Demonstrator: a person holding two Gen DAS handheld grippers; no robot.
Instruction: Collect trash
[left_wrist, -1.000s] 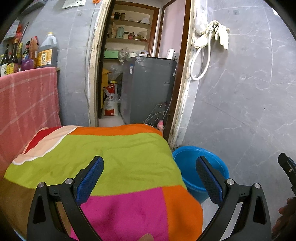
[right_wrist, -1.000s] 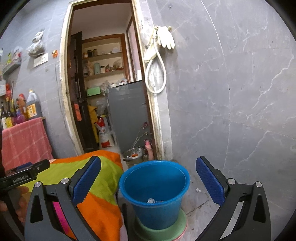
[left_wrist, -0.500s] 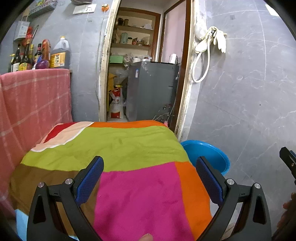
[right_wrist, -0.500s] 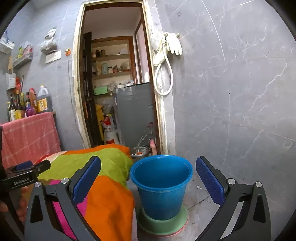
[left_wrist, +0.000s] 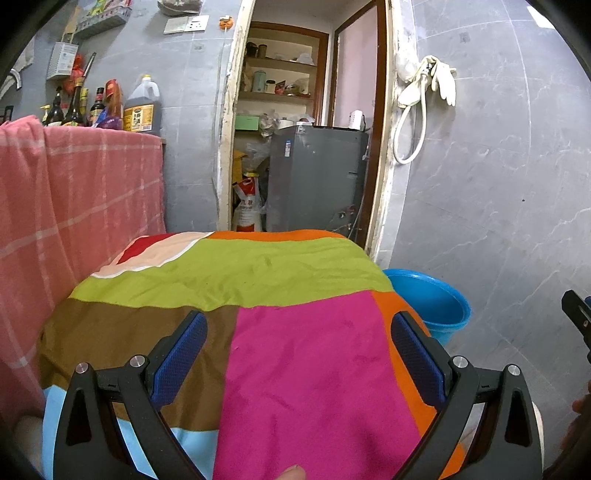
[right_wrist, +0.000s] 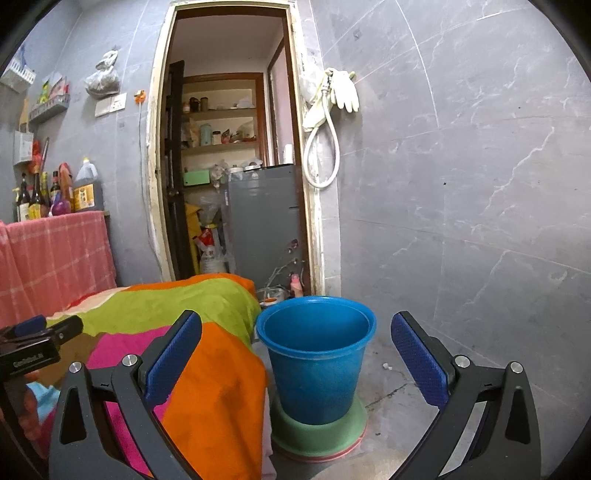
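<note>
A blue bucket (right_wrist: 317, 354) stands on a green base (right_wrist: 319, 432) on the floor, right of a table covered by a multicoloured cloth (left_wrist: 295, 332). The bucket also shows in the left wrist view (left_wrist: 432, 299) past the table's right edge. My left gripper (left_wrist: 295, 354) is open and empty above the cloth. My right gripper (right_wrist: 293, 354) is open and empty, set back from the bucket at about rim height. The bucket's inside bottom is hidden. No loose trash shows on the cloth.
A grey tiled wall (right_wrist: 461, 203) rises behind the bucket. An open doorway (right_wrist: 229, 166) leads to a grey appliance and shelves. A pink cloth (left_wrist: 74, 206) hangs at the left under several bottles (left_wrist: 107, 107). A small white scrap (right_wrist: 387, 366) lies on the floor.
Both grippers have pulled back and lowered. More of the table cloth shows under the left gripper. The bucket is seen from lower, so its inside bottom is now hidden.
</note>
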